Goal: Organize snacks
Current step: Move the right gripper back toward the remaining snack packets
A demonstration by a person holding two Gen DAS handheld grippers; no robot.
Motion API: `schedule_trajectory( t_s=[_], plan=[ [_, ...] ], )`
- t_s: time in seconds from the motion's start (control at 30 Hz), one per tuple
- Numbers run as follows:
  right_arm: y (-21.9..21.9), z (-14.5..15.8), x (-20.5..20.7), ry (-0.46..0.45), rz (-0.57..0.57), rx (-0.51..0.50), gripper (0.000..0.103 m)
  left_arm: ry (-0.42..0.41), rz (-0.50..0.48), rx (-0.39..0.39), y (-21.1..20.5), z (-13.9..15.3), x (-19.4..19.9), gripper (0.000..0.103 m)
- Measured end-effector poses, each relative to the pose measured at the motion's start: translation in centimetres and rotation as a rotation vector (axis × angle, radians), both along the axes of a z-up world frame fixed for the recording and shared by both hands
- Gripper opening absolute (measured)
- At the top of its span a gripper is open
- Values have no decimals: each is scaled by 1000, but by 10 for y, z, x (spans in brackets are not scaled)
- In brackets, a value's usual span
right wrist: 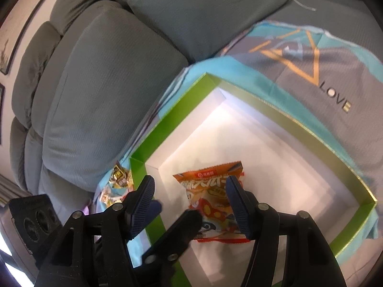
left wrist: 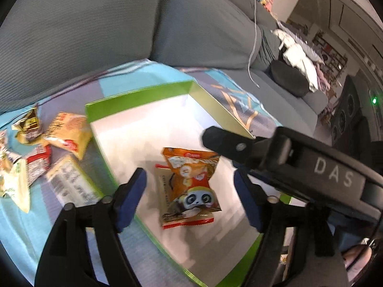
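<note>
Left gripper (left wrist: 190,192): jaws spread wide above the box, blue pads clear of everything; the panda packet lies on the floor between and beyond them, not pinched.
Right gripper (right wrist: 194,203): jaws parted, nothing pressed between the pads; it hangs over the near part of the box, and in the left wrist view its black body crosses the right side of the picture.
Panda packet (left wrist: 190,186): an orange snack packet with a panda face and a red crimped edge, lying flat inside the box, near the middle of its white floor; seen also from the right wrist (right wrist: 213,198), partly behind a pad.
Box (left wrist: 134,100): shallow, open, green walls and rim, white inside; it holds only the one packet.
Loose snacks (left wrist: 67,131): a cluster of packets outside the box, just beside its left wall: a yellow-orange one, a dark brown and gold one (left wrist: 28,125), a red and white one (left wrist: 39,165), a pale one with printed text (left wrist: 71,184).
Cloth (right wrist: 311,76): blue and grey with gold lines and the word LOVE; box and snacks rest on it.
Sofa (right wrist: 107,83): grey cushions behind the cloth.
</note>
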State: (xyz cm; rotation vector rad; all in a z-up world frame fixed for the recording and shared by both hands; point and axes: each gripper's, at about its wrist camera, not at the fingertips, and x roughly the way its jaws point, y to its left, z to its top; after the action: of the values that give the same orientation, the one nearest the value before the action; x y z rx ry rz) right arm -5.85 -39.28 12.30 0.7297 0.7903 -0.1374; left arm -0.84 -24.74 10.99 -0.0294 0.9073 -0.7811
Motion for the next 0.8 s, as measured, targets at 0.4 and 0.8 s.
schedule_trajectory(
  t_s=[0.4, 0.8],
  plan=[
    [64, 35, 9, -116, 180, -123, 80, -40, 267, -18, 115, 15, -19, 91],
    [173, 1, 59, 44, 392, -321, 83, 104, 692, 37, 252, -52, 15, 97]
  ],
)
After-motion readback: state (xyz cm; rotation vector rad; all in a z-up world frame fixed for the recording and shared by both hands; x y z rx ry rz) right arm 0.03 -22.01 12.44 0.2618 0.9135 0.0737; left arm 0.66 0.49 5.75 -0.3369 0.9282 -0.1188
